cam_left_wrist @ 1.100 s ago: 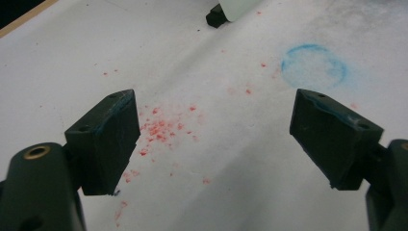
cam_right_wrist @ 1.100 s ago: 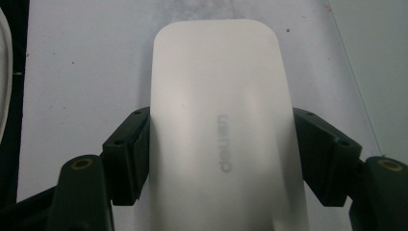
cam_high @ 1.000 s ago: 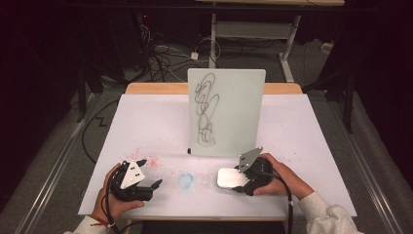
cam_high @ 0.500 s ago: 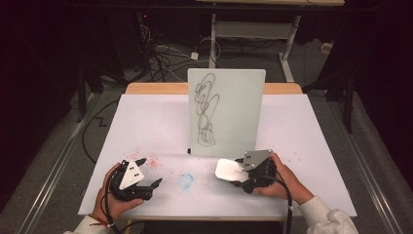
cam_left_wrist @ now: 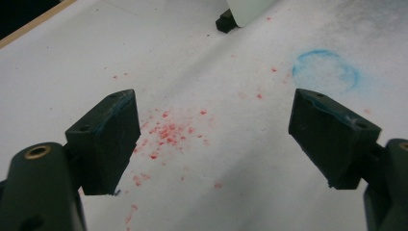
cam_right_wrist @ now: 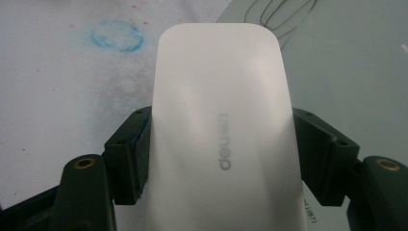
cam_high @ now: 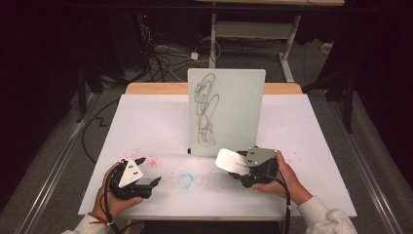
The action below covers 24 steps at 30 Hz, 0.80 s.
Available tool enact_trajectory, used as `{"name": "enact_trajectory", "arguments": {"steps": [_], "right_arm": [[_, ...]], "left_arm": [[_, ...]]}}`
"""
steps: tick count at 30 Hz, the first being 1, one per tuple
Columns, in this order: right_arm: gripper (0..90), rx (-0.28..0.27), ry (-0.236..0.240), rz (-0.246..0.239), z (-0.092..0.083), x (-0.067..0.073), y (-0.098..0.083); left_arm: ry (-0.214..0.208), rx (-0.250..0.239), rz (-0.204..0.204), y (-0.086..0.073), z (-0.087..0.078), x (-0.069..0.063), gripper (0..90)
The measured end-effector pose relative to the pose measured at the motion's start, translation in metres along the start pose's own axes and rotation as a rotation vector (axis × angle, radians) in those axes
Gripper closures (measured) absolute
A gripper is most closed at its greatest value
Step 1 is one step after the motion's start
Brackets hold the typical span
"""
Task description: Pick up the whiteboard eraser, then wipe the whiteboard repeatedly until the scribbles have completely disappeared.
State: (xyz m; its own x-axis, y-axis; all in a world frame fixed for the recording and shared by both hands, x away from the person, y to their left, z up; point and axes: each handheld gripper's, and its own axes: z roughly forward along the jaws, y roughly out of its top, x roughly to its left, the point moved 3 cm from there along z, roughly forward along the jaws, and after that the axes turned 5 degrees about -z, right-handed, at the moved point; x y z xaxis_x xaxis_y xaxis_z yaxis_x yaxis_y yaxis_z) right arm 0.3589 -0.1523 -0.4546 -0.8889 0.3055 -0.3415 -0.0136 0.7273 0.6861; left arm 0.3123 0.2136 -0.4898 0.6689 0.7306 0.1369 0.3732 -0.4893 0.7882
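right tongs [cam_high: 237, 164] are pinching the white eraser [cam_right_wrist: 223, 125] by its sides, just in front of the scribbled whiteboard [cam_high: 226, 109]. left tongs [cam_high: 148, 171] sit spread and empty, left of the board. i'd press the eraser flat against the scribble [cam_high: 205, 109] before wiping.
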Motion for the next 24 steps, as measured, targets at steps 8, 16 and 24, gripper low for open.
{"name": "enact_trajectory", "arguments": {"steps": [8, 16, 24], "right_arm": [[30.7, -0.04, -0.104, -0.011, 0.013, 0.002, 0.016], [30.7, -0.077, -0.215, -0.035, 0.017, 0.002, 0.028], [30.8, -0.078, -0.278, -0.032, 0.024, 0.0, 0.034]], "left_arm": [[-0.002, 0.003, 0.008, 0.0, -0.001, -0.002, 17.8], [0.001, 0.001, 0.005, -0.001, -0.002, -0.002, 17.8], [0.005, -0.003, 0.002, -0.002, -0.004, -0.002, 17.8]]}}
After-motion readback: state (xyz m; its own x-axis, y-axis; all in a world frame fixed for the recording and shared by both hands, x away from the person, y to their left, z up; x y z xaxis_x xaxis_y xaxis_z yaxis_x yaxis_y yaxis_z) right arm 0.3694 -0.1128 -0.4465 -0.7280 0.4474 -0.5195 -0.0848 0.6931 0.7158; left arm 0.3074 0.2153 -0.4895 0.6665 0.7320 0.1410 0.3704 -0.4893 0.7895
